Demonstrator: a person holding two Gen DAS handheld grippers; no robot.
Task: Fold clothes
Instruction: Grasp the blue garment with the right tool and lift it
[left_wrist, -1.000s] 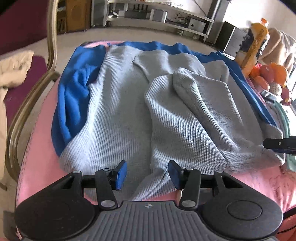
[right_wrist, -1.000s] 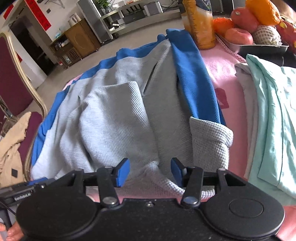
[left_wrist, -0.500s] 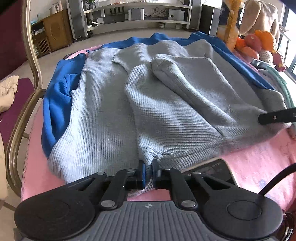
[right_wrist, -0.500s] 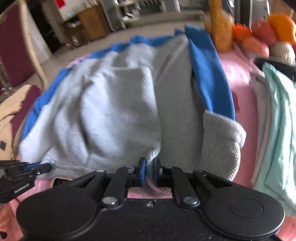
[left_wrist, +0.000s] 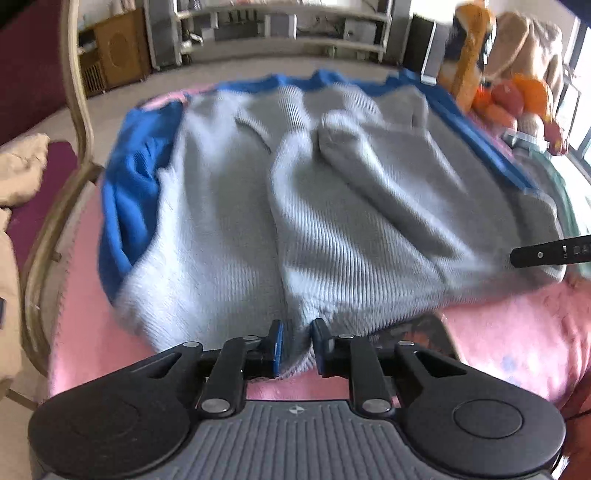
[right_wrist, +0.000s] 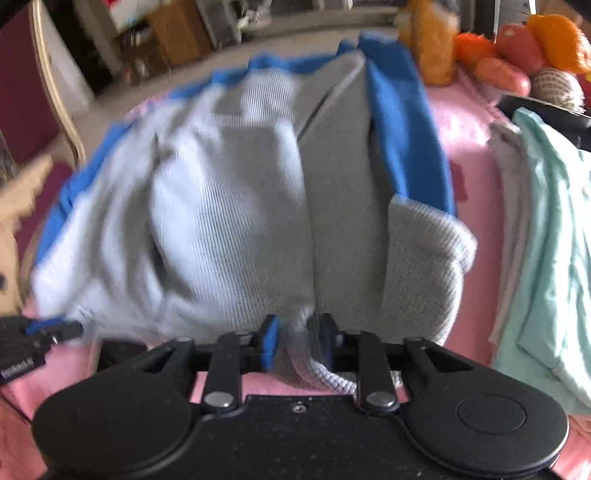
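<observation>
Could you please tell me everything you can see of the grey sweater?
The grey sweater is a ribbed or waffle knit, lying spread on a blue garment over the pink cover. Its sleeves are folded in across the body. The left gripper and right gripper each pinch its near hem. Motion blur hides finer detail.

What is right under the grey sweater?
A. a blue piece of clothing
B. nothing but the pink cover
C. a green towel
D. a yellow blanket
A: a blue garment sticks out from beneath the grey sweater along its left, far and right edges, and both lie on the pink cover.
</observation>
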